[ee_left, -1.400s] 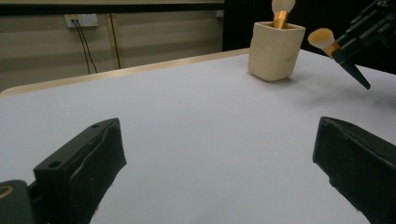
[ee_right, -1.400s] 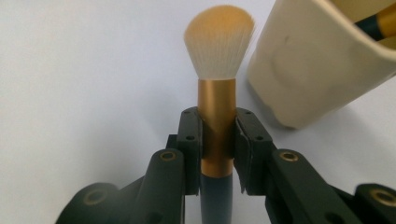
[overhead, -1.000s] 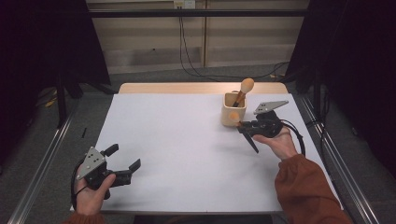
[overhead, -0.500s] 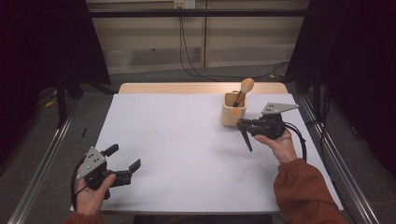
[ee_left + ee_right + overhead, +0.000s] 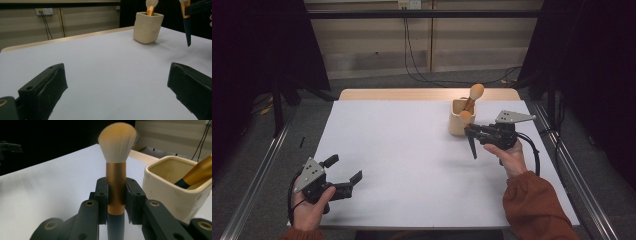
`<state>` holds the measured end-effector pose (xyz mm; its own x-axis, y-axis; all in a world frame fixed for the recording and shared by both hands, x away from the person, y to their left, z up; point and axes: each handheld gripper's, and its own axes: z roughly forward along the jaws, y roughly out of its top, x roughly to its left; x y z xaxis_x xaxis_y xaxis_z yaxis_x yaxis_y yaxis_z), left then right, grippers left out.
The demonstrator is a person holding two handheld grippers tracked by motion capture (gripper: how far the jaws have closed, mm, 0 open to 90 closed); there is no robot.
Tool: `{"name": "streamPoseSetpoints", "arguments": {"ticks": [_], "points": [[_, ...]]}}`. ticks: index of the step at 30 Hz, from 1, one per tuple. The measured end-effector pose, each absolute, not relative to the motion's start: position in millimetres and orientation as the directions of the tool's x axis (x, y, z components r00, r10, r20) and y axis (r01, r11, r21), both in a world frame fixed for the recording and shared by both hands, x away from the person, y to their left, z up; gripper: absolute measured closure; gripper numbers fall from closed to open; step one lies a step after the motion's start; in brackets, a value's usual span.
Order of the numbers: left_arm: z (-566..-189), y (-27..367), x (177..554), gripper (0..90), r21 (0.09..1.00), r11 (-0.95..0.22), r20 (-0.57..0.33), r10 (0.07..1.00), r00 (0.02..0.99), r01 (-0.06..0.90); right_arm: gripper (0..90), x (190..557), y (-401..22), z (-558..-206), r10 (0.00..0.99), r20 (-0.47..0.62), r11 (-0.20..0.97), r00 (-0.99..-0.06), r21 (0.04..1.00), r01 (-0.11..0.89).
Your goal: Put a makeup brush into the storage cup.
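My right gripper [image 5: 469,131] is shut on a makeup brush [image 5: 473,146] and holds it upright just in front of a cream square cup [image 5: 455,125] at the table's right. In the right gripper view the pads clamp the gold ferrule below the pale bristles of the makeup brush [image 5: 117,145], with the cup [image 5: 172,195] close on the right. A second brush [image 5: 475,91] stands tilted in the cup. My left gripper [image 5: 344,168] rests open and holds nothing near the front left of the white table [image 5: 402,150]. In the left gripper view the cup [image 5: 147,27] stands far off.
The white sheet covers most of the table, with a bare wooden strip [image 5: 412,94] along the far edge. Metal rails [image 5: 262,165] run along both sides. A cable [image 5: 532,150] trails from the right gripper.
The right wrist has turned a little, so the brush stands more upright beside the cup. The left gripper has kept still.
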<state>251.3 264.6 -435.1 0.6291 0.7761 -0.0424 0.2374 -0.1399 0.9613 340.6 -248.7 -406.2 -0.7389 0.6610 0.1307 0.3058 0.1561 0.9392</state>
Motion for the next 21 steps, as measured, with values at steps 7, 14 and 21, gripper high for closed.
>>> {"name": "streamPoseSetpoints", "arguments": {"ticks": [7,14,21], "points": [[-435.3,264.3,251.9,2.1,0.961,-0.140,-0.043,0.775,0.631,0.237,74.1,339.2,-249.7,-399.2,0.668,0.126,0.125,-0.734,0.953,0.277],[-435.3,263.9,252.4,2.0,0.961,-0.141,-0.042,0.776,0.630,0.238,74.1,342.7,-249.4,-387.0,0.677,0.116,0.103,-0.727,0.963,0.249],[-435.5,264.1,252.7,2.1,0.961,-0.137,-0.047,0.776,0.629,0.240,74.1,348.0,-249.1,-373.8,0.684,0.111,0.078,-0.721,0.972,0.224]]}}
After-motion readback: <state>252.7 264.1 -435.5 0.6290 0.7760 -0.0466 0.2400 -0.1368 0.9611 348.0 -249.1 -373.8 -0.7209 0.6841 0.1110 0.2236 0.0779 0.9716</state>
